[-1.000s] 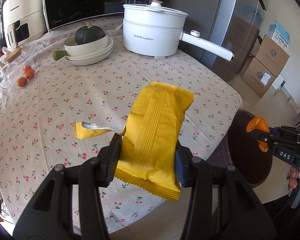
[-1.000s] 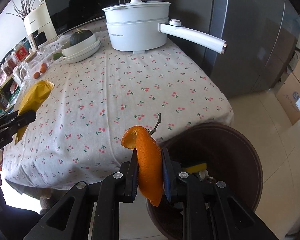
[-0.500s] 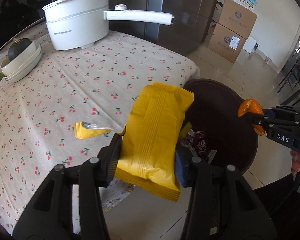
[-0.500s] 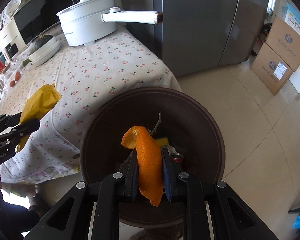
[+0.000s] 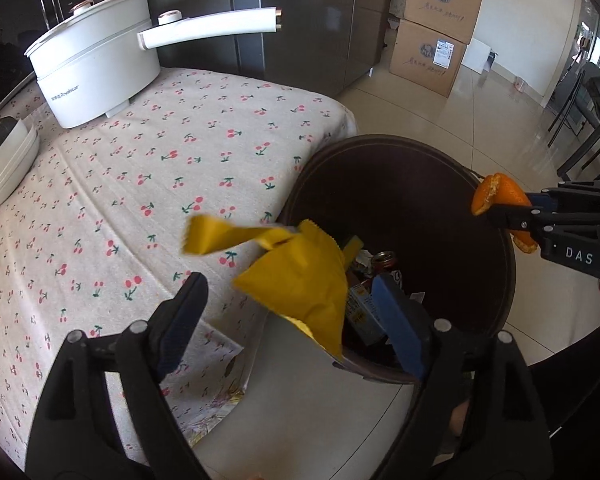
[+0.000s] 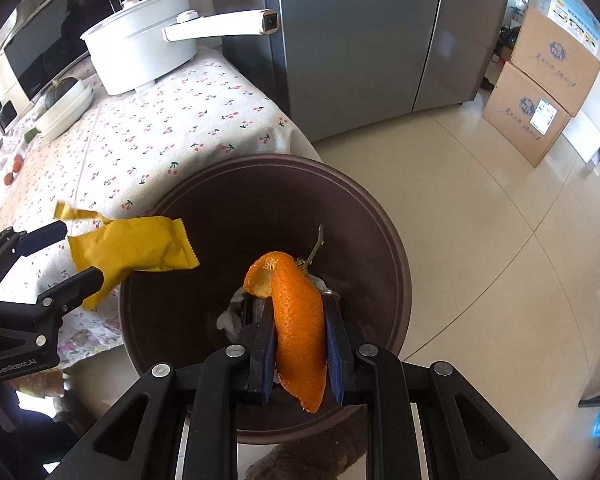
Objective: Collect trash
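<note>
The left tool (image 5: 288, 312) is opening wide, and the one crinkly yellow plastic wrapper (image 5: 300, 280) slips free between its tips. It looks light and floppy. The right tool (image 6: 300, 344) pinches one soft orange peel (image 6: 296, 320) by its middle. Just past both sits one round brown bin (image 6: 396, 256), beside the cherry-cloth surface (image 5: 140, 168).

My left tongs (image 5: 292, 316) are matt black plastic with blue rubbery pads. The yellow wrapper (image 5: 300, 280) looks like crinkled matt foil; the orange peel (image 6: 298, 320) at three o'clock is pitted and waxy. The bin (image 6: 388, 248) is smooth brown plastic, the worktop (image 5: 140, 184) covered in printed cloth, the floor (image 6: 500, 260) glossy tile.
</note>
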A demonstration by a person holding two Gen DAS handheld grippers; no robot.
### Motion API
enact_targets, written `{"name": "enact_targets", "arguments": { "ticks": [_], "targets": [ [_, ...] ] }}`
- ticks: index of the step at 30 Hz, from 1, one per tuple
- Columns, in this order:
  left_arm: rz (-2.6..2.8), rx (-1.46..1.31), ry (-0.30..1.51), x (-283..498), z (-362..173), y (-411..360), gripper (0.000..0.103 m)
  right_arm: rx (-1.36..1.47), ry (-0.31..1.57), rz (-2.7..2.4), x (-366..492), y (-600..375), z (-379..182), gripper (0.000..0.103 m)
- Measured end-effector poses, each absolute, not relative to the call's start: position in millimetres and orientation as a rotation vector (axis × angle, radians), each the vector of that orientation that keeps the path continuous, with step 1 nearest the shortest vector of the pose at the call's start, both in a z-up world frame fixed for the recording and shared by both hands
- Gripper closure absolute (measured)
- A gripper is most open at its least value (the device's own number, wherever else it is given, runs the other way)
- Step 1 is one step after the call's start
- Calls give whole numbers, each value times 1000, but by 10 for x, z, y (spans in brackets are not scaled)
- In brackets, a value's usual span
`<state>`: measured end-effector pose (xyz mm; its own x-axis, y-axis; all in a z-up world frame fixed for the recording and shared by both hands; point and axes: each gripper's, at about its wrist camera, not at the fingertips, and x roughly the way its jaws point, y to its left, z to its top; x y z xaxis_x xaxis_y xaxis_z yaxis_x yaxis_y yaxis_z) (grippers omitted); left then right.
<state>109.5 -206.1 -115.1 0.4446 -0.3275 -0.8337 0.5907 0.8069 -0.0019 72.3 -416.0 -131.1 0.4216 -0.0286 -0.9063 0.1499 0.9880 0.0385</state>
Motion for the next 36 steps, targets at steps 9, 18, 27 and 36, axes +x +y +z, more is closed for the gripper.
{"name": "enact_targets", "arguments": {
  "ticks": [9,18,27,36],
  "targets": [
    [-497,304,935,1102,-1098,-1853,3,120,1126,-102,753,-4077,-1309,78],
    [-428,282,943,1048,-1046,-1679,1,135,1073,-108,691,-3998,-1215,24],
    [-347,219,922,889,-881,-1381,1,86,1006,-98,525,-3713,-1041,20],
    [-158,121,849,501,-582,-891,1,7,862,-66,181,-3266,-663,15]
  ]
}}
